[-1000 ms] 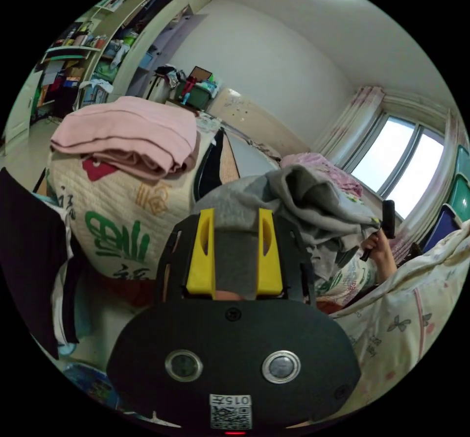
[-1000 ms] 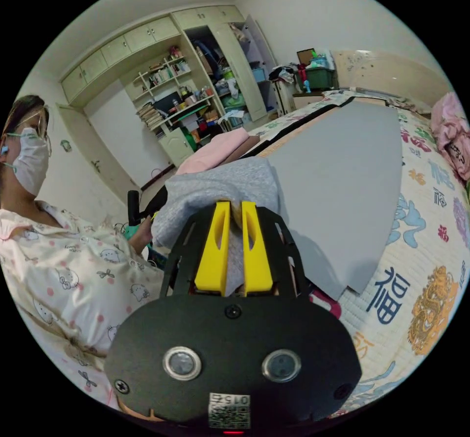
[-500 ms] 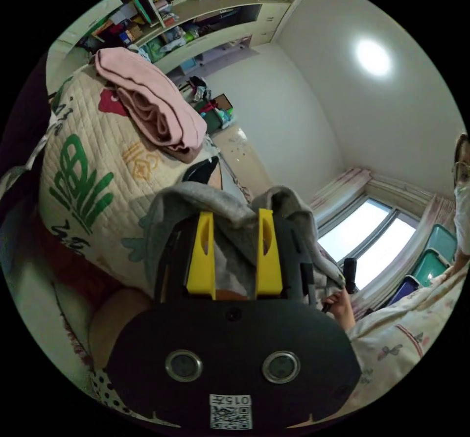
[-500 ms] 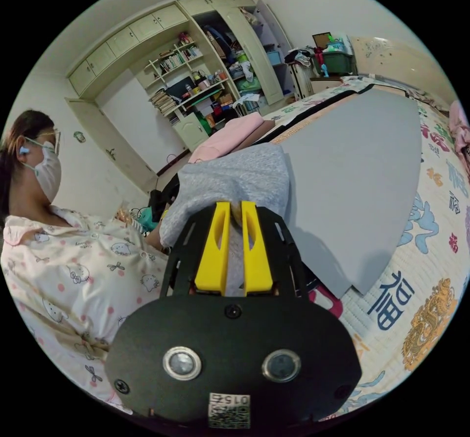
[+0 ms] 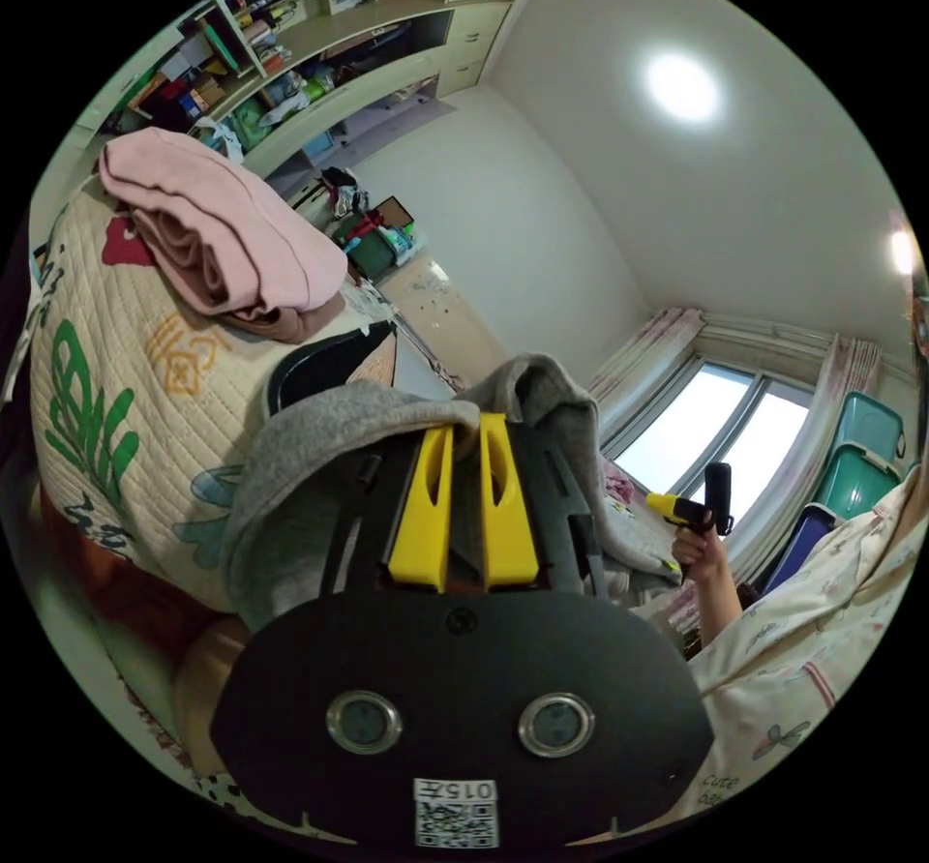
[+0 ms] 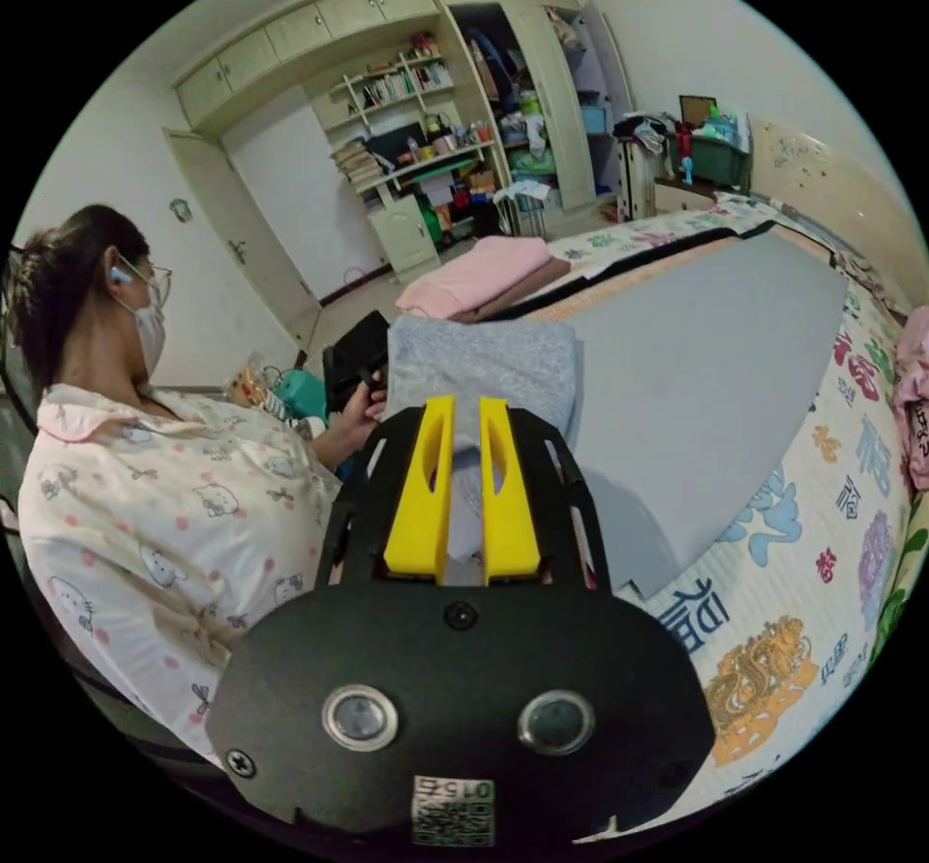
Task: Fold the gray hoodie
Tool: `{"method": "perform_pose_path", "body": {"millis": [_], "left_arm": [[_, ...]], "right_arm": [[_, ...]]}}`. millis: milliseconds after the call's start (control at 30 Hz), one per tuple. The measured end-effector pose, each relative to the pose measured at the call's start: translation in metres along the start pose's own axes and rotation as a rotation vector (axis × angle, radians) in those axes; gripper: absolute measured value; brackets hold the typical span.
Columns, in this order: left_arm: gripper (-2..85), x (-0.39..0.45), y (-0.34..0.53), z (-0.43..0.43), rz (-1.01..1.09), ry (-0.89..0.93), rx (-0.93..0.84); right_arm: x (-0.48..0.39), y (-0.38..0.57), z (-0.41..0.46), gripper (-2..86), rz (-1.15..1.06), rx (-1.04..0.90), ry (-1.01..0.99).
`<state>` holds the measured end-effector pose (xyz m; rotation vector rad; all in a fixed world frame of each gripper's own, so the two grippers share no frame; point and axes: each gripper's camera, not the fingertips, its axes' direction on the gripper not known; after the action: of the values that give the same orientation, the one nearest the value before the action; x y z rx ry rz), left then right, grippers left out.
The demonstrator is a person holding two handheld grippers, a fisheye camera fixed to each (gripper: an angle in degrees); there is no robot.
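My left gripper (image 5: 463,505), wide open a second ago, has now pinched shut on the gray hoodie (image 5: 319,457), so both ends are held above the bed (image 6: 774,553); my right gripper (image 6: 462,500) clamps cloth too, over the gray board (image 6: 697,399), while the left view looks mainly at ceiling.

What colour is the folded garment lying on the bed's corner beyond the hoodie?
Pink, the folded garment resting on a brownish layer; clearest in the left gripper view.
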<state>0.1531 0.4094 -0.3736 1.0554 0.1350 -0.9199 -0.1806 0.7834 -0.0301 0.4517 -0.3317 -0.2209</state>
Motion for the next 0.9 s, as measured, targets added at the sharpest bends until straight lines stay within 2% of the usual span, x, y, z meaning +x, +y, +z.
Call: {"method": "perform_pose_path", "body": {"millis": [167,300,533,767,833,900], "left_arm": [[4.5,0.007,-0.004,-0.003,0.042,-0.015,-0.019],[4.6,0.007,-0.006,-0.008,0.055,-0.012,-0.036],[4.6,0.004,-0.011,-0.018,0.091,-0.006,-0.092],[4.6,0.018,-0.02,-0.02,0.197,0.008,-0.138],[4.5,0.022,-0.019,-0.021,0.22,0.006,-0.152],[4.3,0.02,-0.021,-0.029,0.223,-0.008,-0.153]], "right_arm": [[-0.039,-0.022,0.059,10.9,0.025,0.064,-0.098],[-0.065,-0.046,0.115,12.8,0.052,0.058,-0.103],[-0.162,-0.078,0.183,13.8,-0.048,-0.125,0.085],[-0.234,-0.1,0.248,15.4,-0.103,-0.24,0.134],[-0.239,-0.105,0.265,14.4,-0.098,-0.264,0.146],[-0.243,-0.108,0.27,9.4,-0.085,-0.253,0.189]]}}
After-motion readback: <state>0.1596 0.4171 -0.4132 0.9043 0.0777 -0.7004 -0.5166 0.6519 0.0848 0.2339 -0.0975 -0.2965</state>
